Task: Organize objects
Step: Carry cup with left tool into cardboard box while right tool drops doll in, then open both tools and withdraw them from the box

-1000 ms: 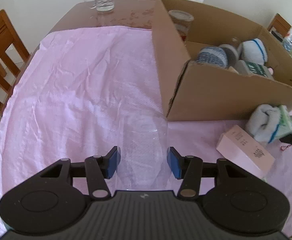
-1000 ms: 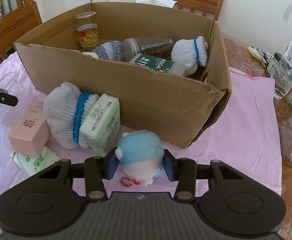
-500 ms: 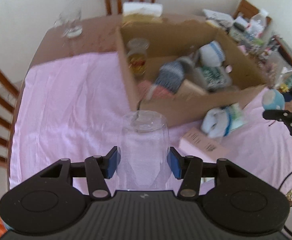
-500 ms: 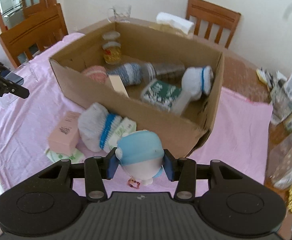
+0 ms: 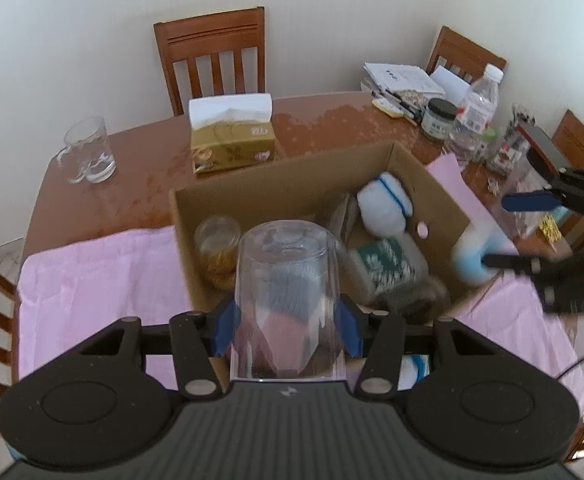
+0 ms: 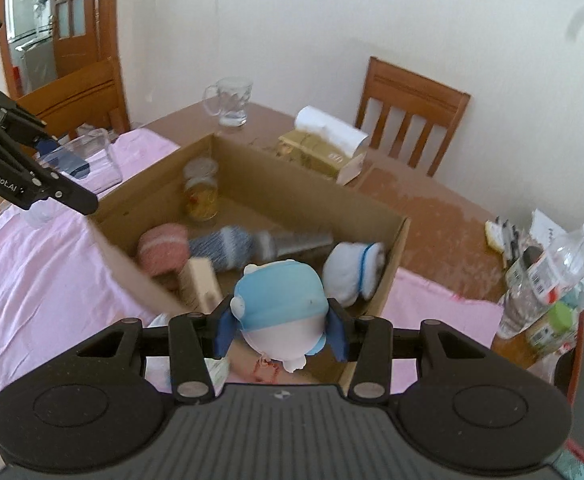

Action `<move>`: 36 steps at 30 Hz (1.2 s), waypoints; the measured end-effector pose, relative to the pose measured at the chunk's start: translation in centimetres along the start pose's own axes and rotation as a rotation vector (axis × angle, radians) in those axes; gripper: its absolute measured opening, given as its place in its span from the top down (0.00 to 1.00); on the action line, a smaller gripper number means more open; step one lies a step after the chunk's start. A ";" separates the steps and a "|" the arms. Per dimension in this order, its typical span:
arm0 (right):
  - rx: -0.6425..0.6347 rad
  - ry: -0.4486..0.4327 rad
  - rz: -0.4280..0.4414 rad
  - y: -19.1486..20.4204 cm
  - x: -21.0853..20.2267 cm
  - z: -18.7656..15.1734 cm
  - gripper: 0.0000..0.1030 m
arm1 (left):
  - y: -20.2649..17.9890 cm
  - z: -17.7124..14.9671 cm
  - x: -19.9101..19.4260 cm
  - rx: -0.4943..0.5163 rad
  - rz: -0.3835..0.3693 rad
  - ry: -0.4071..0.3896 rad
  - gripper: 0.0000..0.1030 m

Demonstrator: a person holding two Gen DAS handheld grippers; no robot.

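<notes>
Right wrist: "GenRobot.AI" on left gripper [image 6: 57, 172], clamping glass [image 6: 87, 156].

The left wrist view looks forward and down along the left hand-held gripper [image 5: 287, 320] from above the near side of the cardboard box [image 5: 275, 190], close over its open top. It faces the far wall, with the tissue box [image 5: 231, 142] ahead beyond the box. The right wrist view looks along the right hand-held gripper [image 6: 281, 330] from above the box's near corner [image 6: 392, 272], angled toward the far left, also close. Both views share the box interior, the tissue box [image 6: 320, 152], the glass mug [image 5: 87, 152] [image 6: 229, 100] on the worktop [image 5: 324, 120], and each shows the other hand-held gripper at its edge: the right one [image 5: 512, 232] at right, the left one [image 6: 67, 180] at left.
</notes>
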State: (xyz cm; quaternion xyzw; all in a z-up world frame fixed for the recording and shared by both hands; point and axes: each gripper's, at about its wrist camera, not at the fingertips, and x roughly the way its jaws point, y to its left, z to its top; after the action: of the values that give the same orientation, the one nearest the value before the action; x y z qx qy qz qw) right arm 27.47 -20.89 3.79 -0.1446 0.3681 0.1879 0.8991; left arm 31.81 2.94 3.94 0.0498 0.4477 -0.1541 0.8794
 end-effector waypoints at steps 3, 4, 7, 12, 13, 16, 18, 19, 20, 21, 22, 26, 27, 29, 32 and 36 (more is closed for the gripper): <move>0.012 -0.009 -0.014 -0.6 0.5 0.5 0.26 | -0.3 1.7 1.5 -0.002 -0.017 -0.003 0.50; 0.016 -0.011 -0.009 -0.7 0.5 0.5 0.23 | -0.4 2.0 2.0 0.000 -0.017 -0.002 0.50; 0.026 -0.011 -0.011 -0.8 0.7 0.5 0.14 | -0.6 3.3 3.4 0.000 -0.015 -0.001 0.50; 0.046 -0.001 -0.011 -0.9 1.1 0.1 0.13 | -0.7 5.4 5.4 0.000 0.003 -0.016 0.43; 0.051 0.001 -0.010 -1.0 1.1 0.1 0.13 | -0.5 5.7 5.9 -0.008 0.019 -0.018 0.34; 0.054 0.005 -0.016 -1.0 1.1 -0.1 0.12 | -0.1 6.0 6.8 -0.045 0.087 -0.039 0.12; 0.053 0.003 -0.019 -1.0 0.9 -0.3 0.07 | 0.1 5.7 7.0 -0.049 0.075 -0.027 0.12; 0.054 0.000 -0.020 -1.0 0.9 -0.4 0.05 | 0.2 5.5 7.1 -0.053 0.065 -0.022 0.12; 0.056 -0.001 -0.019 -1.0 0.8 -0.5 0.04 | 0.2 5.2 7.0 -0.055 0.064 -0.018 0.12; 0.058 0.000 -0.016 -1.0 0.8 -0.6 0.03 | 0.2 5.2 7.0 -0.052 0.066 -0.015 0.12; 0.059 0.002 -0.015 -1.0 0.8 -0.7 0.02 | 0.2 5.0 6.8 -0.047 0.071 -0.014 0.12; 0.057 0.012 -0.031 -0.8 1.1 -0.9 0.00 | 0.0 4.6 6.1 -0.044 0.074 -0.022 0.09; 0.057 0.012 -0.033 -0.7 1.1 -0.9 0.00 | 0.1 4.5 5.9 -0.044 0.074 -0.023 0.09; 0.058 0.014 -0.035 -0.5 1.0 -0.9 0.00 | 0.1 4.3 5.5 -0.046 0.083 -0.027 0.08; 0.054 0.013 -0.033 -0.1 0.8 -0.9 0.00 | 0.1 4.0 5.0 -0.051 0.083 -0.031 0.07; 0.050 0.024 -0.039 0.4 0.5 -1.2 0.00 | 0.0 3.4 4.4 -0.054 0.094 -0.041 0.02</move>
State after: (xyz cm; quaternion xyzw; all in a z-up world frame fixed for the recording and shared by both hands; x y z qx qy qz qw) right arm 26.88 -20.87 2.50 -0.1313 0.3806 0.1593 0.9014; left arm 36.81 1.17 2.46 0.0438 0.4306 -0.1012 0.8958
